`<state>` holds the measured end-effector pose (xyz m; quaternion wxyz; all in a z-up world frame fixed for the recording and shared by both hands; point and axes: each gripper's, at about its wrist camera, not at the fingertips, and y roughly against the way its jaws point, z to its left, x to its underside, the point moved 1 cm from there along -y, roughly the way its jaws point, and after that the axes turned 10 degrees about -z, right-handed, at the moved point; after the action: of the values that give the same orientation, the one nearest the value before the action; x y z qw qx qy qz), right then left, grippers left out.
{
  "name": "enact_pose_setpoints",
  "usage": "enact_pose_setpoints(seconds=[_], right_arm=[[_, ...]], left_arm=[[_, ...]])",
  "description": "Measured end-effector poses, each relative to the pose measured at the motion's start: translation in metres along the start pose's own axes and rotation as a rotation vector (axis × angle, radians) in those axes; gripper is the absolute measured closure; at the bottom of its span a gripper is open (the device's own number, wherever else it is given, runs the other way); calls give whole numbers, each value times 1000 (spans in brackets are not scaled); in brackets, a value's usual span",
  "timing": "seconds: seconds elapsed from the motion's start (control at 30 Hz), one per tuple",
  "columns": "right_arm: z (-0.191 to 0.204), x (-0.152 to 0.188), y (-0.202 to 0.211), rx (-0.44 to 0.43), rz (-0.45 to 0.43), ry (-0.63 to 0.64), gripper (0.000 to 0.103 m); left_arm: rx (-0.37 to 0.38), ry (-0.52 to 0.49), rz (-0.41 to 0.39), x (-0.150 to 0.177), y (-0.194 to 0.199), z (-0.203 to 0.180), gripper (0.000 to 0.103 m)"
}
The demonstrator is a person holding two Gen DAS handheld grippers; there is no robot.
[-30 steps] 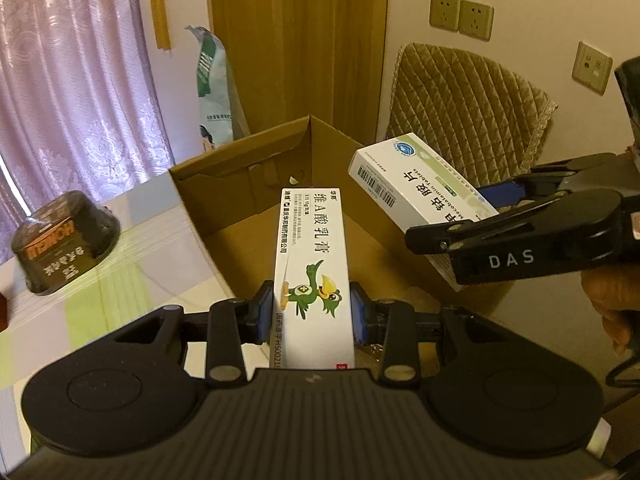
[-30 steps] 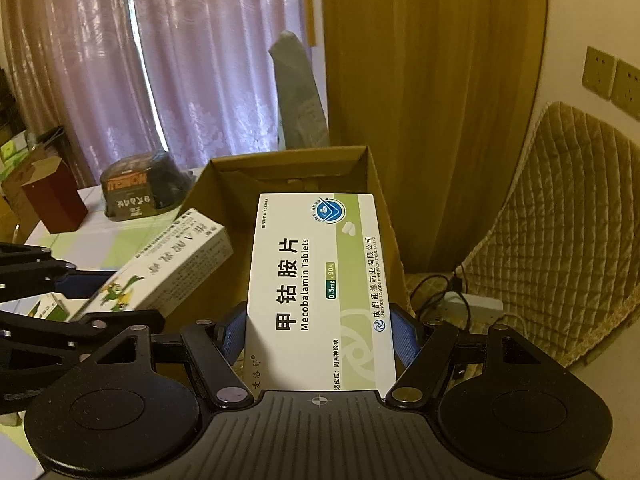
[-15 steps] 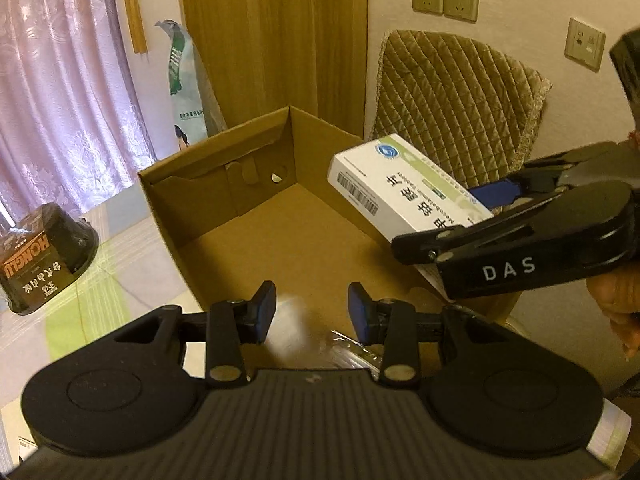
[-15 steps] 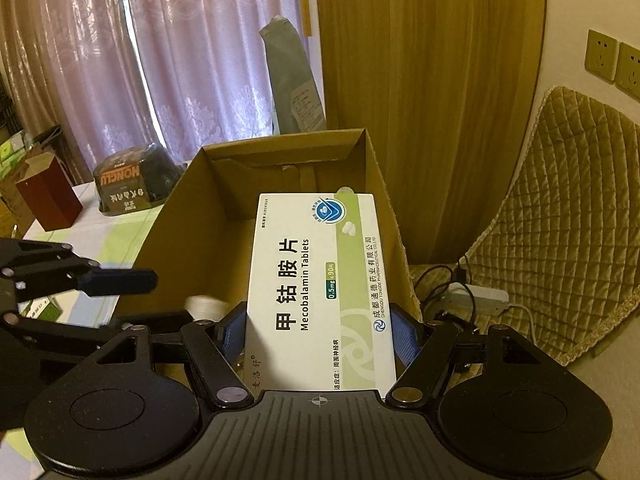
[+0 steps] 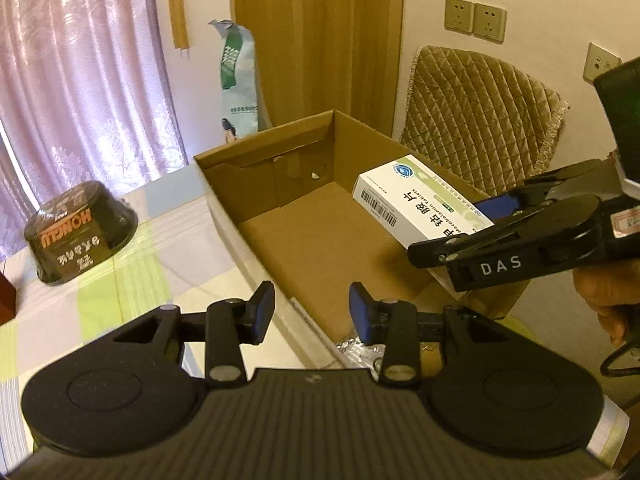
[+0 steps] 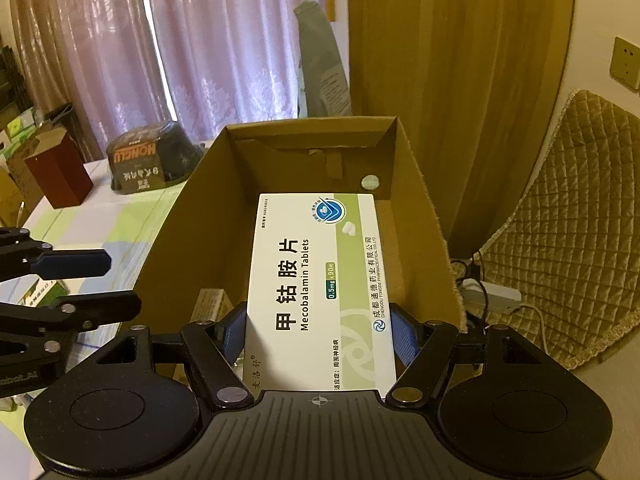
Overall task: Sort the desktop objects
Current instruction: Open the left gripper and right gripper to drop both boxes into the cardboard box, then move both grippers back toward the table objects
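The left gripper (image 5: 311, 307) sits at the bottom middle of the left wrist view. Its two blue pads are spread apart with nothing between them. Just past them is the open brown cardboard box (image 5: 304, 236) on the table with the pale checked cloth (image 5: 132, 276).

The right gripper (image 6: 319, 330) squeezes a white and green medicine box with the words Mecobalamin Tablets (image 6: 316, 288) — one blue pad presses on each long side. The medicine box hangs over the inside of the cardboard box (image 6: 192, 232), in the middle of the right wrist view. In the left wrist view the same medicine box (image 5: 420, 204) pokes in from the right, above the right wall of the cardboard box.

A small pale box (image 6: 210, 306) lies on the floor of the cardboard box, near its lower left corner. A dark upside-down bowl with orange letters (image 5: 76, 232) sits on the table at the left — well apart from the cardboard box.
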<state>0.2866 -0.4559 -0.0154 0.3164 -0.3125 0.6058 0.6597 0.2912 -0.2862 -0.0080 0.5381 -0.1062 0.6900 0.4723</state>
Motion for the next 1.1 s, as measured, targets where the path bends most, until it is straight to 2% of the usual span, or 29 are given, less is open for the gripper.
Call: enact_pose_setpoints(seconds=[0.13,0.17,0.23,0.67,1.1], right_arm=[[6,1,-4,2,-15,27,32],[8,1,-4,5,-19,34,26],[10,1,-1,15,-42,37,5],[24,0,33,-3,-94,12,5],[88,15,106,-86,-149,20,5]], left_arm=[[-8,19,5,5,4,6,66],[-10,23,7,6,5,8,66],[-14,31,11,9,7,10,66],[-62,107,31,41,53,27,64],[-130,178,36,78,139,42,59]])
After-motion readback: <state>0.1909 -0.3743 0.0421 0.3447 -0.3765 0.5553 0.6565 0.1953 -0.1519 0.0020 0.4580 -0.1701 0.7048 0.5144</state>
